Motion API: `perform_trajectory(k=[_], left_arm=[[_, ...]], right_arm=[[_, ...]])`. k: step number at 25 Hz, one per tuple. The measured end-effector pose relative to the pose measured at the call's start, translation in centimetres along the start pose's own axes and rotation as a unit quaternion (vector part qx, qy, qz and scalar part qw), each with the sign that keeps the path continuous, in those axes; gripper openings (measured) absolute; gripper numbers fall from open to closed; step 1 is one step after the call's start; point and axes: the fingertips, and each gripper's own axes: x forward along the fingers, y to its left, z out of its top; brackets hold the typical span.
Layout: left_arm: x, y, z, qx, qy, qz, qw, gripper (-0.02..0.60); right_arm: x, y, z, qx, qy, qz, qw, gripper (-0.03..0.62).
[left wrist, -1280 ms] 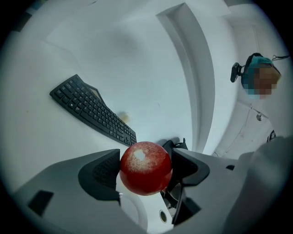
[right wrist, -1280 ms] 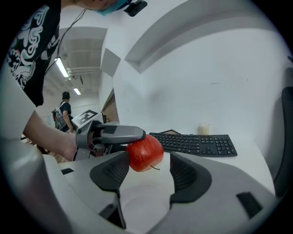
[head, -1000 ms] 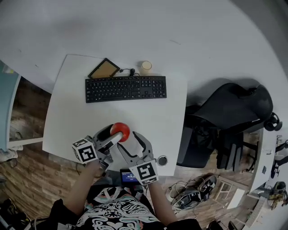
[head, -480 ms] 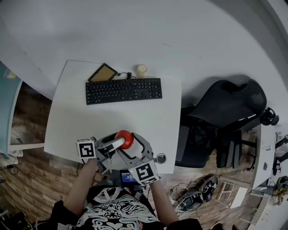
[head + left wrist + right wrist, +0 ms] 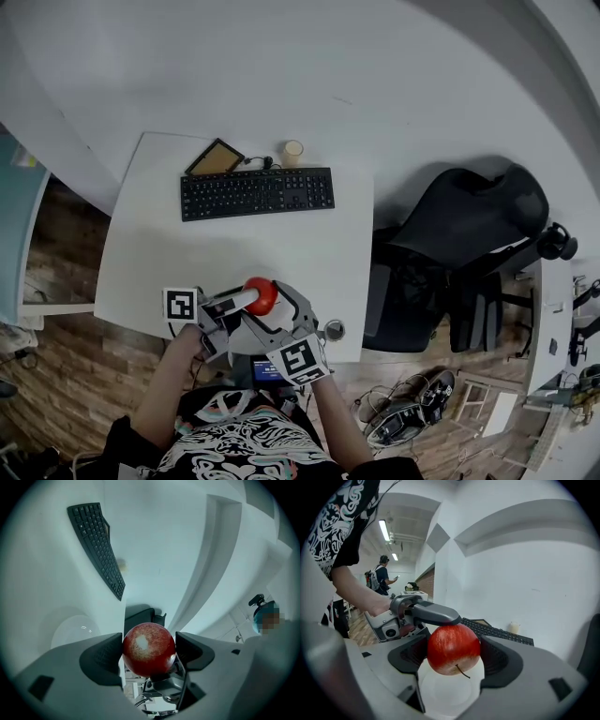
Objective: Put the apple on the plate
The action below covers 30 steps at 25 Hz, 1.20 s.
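Left claw (image 5: 149, 653) pinches the apple (image 5: 262, 295) above the plate (image 5: 440, 691). Right claw (image 5: 453, 663), its jaws just spread, flanks it without touching. A slipping pinch could let it bounce off the plate.

One apple (image 5: 262, 295). One plate (image 5: 450, 693). Two claws: the left claw (image 5: 149, 651) and the right claw (image 5: 453, 656). One counter (image 5: 141, 253), bearing one keyboard (image 5: 257, 193), one cup (image 5: 292, 150) and one brown-faced board (image 5: 215, 157). Beside the counter, one black chair (image 5: 459, 234). Far off in the right gripper view, one standing person (image 5: 383, 581).
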Motion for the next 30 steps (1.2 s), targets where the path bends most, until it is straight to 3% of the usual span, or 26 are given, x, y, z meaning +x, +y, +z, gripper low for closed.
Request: perform_trajectory(k=[6, 9, 12, 18, 24, 28, 29, 30], left_arm=[[0.4, 0.3, -0.8, 0.037, -0.005, 0.000, 0.9993, 0.360], [0.4, 1.6, -0.8, 0.083, 0.006, 0.032, 0.9960, 0.361], [-0.1, 2.7, -0.2, 0.092, -0.013, 0.058, 0.9940, 0.362], [-1.4, 5.4, 0.4, 0.156, -0.014, 0.152, 0.9760, 0.362], [-1.5, 6.5, 0.3, 0.169, 0.005, 0.174, 0.9700, 0.360], [-1.6, 6.8, 0.0, 0.159, -0.004, 0.176, 0.9716, 0.351], [-1.7, 6.8, 0.1, 0.159, -0.009, 0.175, 0.9716, 0.330], [-1.9, 6.7, 0.2, 0.163, -0.017, 0.175, 0.9708, 0.260]], right_arm=[[-0.8, -0.4, -0.4, -0.006, 0.016, -0.007, 1.000, 0.339], [-0.9, -0.6, -1.6, -0.006, 0.032, -0.012, 0.999, 0.339], [-1.1, -0.6, -2.9, 0.000, 0.047, -0.016, 0.999, 0.339], [-1.7, -1.0, -4.8, 0.025, 0.066, -0.005, 0.997, 0.339], [-1.3, -1.5, -5.6, 0.019, 0.083, -0.007, 0.996, 0.339], [-1.3, -1.6, -6.6, 0.020, 0.095, -0.006, 0.995, 0.339], [-1.4, -1.7, -6.8, 0.019, 0.098, -0.006, 0.995, 0.339], [-1.5, -1.7, -7.0, 0.018, 0.101, -0.005, 0.995, 0.339]])
